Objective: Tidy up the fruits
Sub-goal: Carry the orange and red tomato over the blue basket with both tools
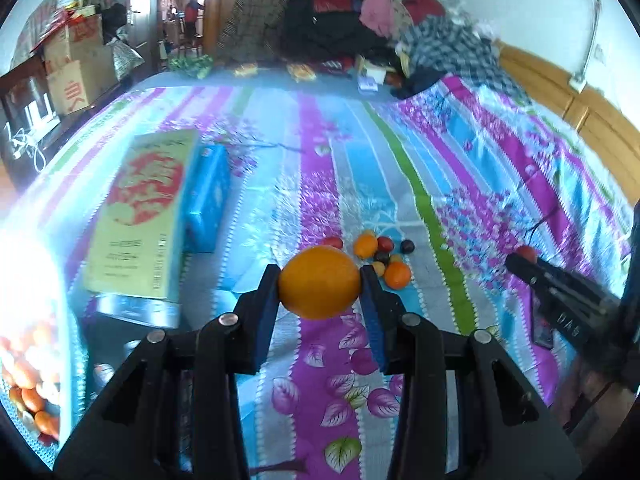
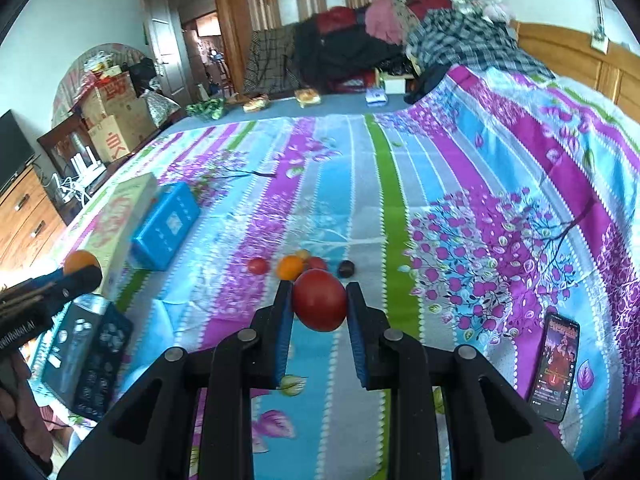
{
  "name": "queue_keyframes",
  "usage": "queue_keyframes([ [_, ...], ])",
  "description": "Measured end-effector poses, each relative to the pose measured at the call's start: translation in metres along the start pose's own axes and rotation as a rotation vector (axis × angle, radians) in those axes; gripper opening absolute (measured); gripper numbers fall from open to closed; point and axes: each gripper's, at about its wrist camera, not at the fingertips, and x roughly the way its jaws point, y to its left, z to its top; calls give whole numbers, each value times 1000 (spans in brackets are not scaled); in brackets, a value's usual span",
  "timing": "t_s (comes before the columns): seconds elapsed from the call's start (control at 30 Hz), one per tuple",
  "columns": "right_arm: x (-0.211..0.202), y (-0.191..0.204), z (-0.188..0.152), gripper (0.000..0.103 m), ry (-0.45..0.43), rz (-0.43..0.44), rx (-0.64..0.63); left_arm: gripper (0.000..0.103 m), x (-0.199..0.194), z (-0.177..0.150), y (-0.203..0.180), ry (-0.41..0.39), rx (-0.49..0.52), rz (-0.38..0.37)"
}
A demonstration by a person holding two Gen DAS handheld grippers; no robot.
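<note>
Fingers tilted dwn, clamping orange

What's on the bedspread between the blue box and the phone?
In the right wrist view, the small fruit pile lies on the bedspread between the blue box and the phone; otherwise that stretch is bare cloth.

We see our left gripper with its jaws clamped on an orange, lifted above the striped bedspread. Beyond it a small heap of fruit lies on the bed. To the left a yellow box lies beside a blue box. At the right edge, our right gripper holds a red fruit.
</note>
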Motion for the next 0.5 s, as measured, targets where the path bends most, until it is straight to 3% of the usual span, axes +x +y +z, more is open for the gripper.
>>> queue_keyframes([
  [0.5, -53, 118, 18, 29, -77, 98, -107, 40, -86, 6, 76, -137, -91, 100],
])
